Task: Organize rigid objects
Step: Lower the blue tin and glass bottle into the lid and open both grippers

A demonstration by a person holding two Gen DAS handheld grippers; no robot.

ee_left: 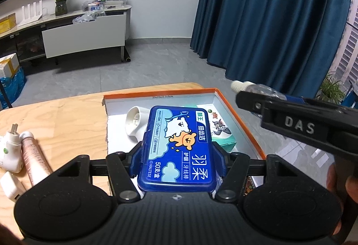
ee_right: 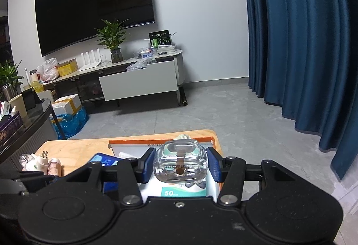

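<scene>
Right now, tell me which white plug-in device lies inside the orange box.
The round-faced white plug, beside the blue case; the pronged one lies outside on the table.

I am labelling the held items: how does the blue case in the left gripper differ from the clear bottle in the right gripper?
The blue case is flat, opaque and printed with cartoons; the clear bottle is rounded, see-through glass or plastic with a ribbed white cap. Both are clamped between gripper fingers above the orange-rimmed box.

The left gripper (ee_left: pixel 176 151), black with blue pads, points forward and downward, its jaws clamped on the long sides of a flat blue plastic box (ee_left: pixel 179 146). The right gripper (ee_right: pixel 180 164) pinches a clear glass bottle (ee_right: pixel 180 165) between its blue pads, tilted slightly downward.
</scene>
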